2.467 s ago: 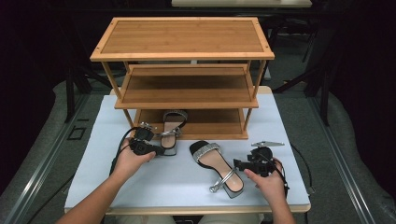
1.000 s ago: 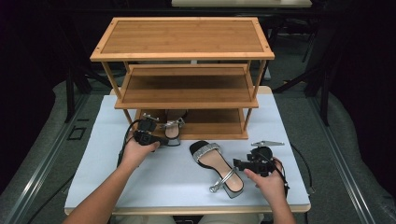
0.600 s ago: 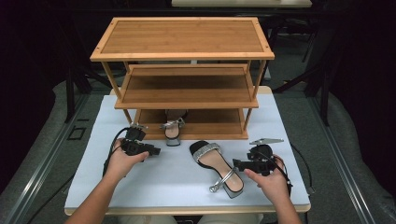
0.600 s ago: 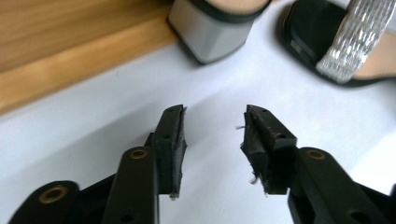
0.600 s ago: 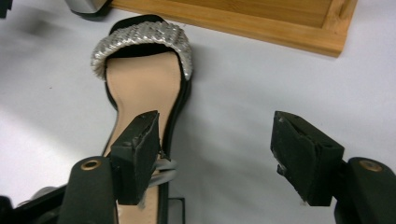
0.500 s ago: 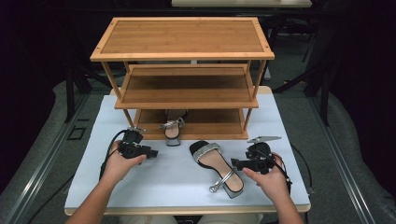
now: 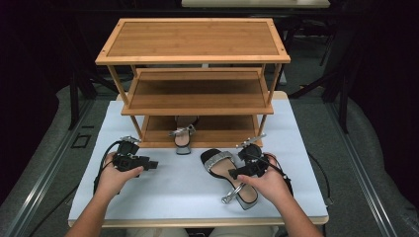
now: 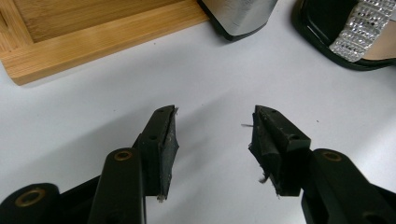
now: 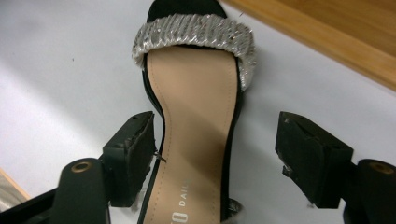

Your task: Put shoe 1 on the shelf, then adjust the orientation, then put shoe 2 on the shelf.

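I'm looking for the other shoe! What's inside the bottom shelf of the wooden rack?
One sandal lies on the bottom shelf of the rack, its heel end poking out the front. Its toe end is hidden under the middle shelf.

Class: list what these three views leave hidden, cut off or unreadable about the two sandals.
- Sandal on the shelf: toe hidden under the middle shelf, high view.
- Sandal on the table: insole lettering cut off by the bottom edge, right gripper view; heel hidden behind the right hand, high view.
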